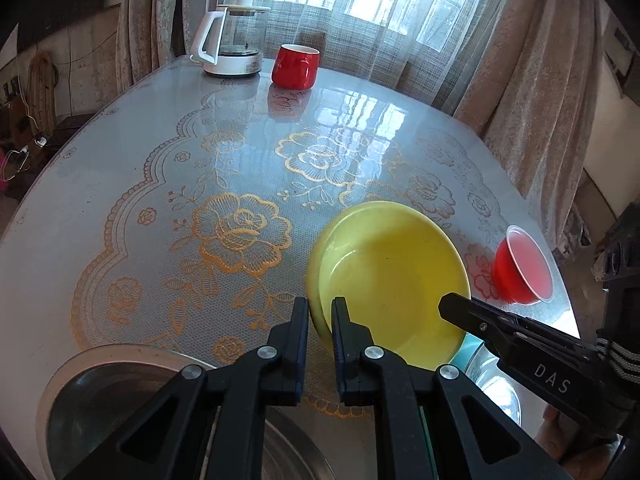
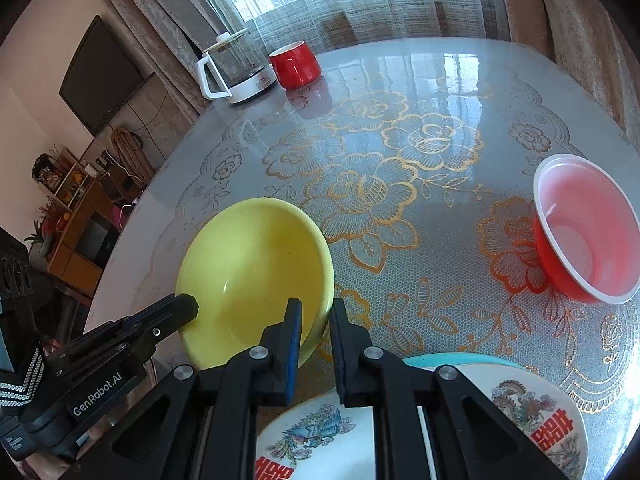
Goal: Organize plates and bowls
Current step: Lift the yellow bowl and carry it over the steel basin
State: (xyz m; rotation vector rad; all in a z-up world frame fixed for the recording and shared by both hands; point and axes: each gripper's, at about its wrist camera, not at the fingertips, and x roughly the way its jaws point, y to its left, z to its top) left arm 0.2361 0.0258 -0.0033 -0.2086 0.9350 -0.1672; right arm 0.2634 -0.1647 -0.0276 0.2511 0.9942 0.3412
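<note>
A yellow bowl (image 1: 394, 276) is held tilted above the table; it also shows in the right wrist view (image 2: 256, 276). My left gripper (image 1: 320, 306) is shut on its left rim. My right gripper (image 2: 316, 310) is shut on its right rim; it shows in the left wrist view (image 1: 460, 308) too. A red plastic bowl (image 2: 588, 228) with a pale inside stands on the table at the right, also in the left wrist view (image 1: 520, 266). Below my right gripper lies a white patterned plate (image 2: 528, 412) on a teal dish (image 2: 432, 359).
A metal basin (image 1: 80, 400) sits below my left gripper. A glass kettle (image 1: 232, 40) and a red mug (image 1: 295, 67) stand at the far edge of the round table (image 1: 160, 160). Curtains hang behind it.
</note>
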